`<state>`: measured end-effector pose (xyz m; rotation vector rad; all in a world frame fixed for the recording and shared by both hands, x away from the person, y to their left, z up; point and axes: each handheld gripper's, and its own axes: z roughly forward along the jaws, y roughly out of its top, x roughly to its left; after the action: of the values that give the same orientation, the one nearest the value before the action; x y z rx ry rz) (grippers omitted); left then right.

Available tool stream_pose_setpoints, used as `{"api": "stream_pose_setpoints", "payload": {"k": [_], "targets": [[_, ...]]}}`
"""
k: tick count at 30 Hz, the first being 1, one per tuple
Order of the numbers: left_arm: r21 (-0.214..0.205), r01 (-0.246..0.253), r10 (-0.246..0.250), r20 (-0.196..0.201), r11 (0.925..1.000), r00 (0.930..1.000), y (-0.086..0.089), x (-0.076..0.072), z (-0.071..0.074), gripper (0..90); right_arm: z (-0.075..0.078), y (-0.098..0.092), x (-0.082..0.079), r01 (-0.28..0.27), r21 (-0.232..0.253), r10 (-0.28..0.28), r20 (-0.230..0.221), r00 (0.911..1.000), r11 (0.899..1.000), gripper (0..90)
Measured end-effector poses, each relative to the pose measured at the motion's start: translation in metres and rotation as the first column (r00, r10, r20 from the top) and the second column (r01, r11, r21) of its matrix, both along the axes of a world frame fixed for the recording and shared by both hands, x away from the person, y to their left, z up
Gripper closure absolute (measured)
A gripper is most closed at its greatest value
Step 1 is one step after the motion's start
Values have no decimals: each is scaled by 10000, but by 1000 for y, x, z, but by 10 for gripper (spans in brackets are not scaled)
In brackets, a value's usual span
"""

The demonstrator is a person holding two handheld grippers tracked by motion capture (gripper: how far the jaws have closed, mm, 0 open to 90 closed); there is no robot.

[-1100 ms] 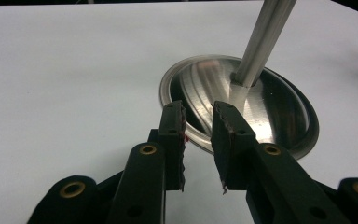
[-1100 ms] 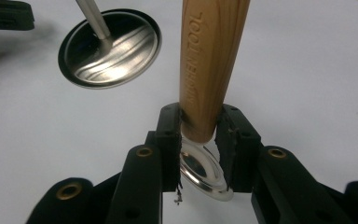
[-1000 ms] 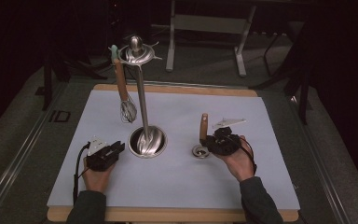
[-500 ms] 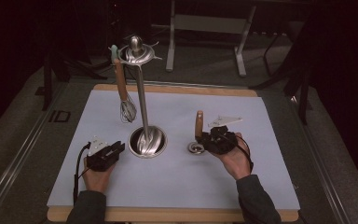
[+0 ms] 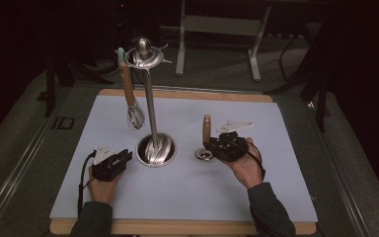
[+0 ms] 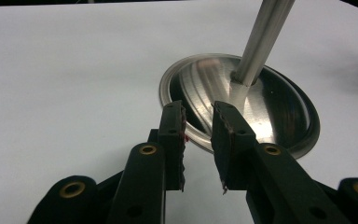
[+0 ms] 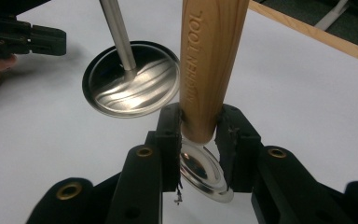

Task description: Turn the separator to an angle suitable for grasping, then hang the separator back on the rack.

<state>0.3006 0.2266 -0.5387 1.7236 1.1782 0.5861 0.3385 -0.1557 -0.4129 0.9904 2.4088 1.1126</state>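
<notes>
A white mat [image 5: 187, 192] covers the tabletop. Near its middle stands a tall steel utensil stand [image 5: 150, 123], its round base [image 6: 261, 107] on the mat, with a whisk [image 5: 132, 106] hanging from the top toward the far-left corner. The right gripper [image 7: 200, 135] pinches the lower end of a wooden-handled tool [image 7: 209, 65], upright toward the right edge, its metal head [image 7: 203, 175] apparently a small measuring cup. The left gripper [image 6: 199, 126], jaws slightly apart and empty, rests just beside the base, toward the near-left corner.
</notes>
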Motion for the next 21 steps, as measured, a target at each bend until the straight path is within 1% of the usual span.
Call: {"api": "stream_pose_setpoints", "payload": {"k": [12, 21], "targets": [[4, 12, -12, 1, 10000, 10000, 0, 0, 0, 743, 5, 12, -1, -330, -81, 331, 203, 9992, 9994, 710], [6, 23, -23, 13, 10000, 10000, 0, 0, 0, 743, 10, 17, -1, -424, -36, 425, 364, 9984, 9991, 710]]}}
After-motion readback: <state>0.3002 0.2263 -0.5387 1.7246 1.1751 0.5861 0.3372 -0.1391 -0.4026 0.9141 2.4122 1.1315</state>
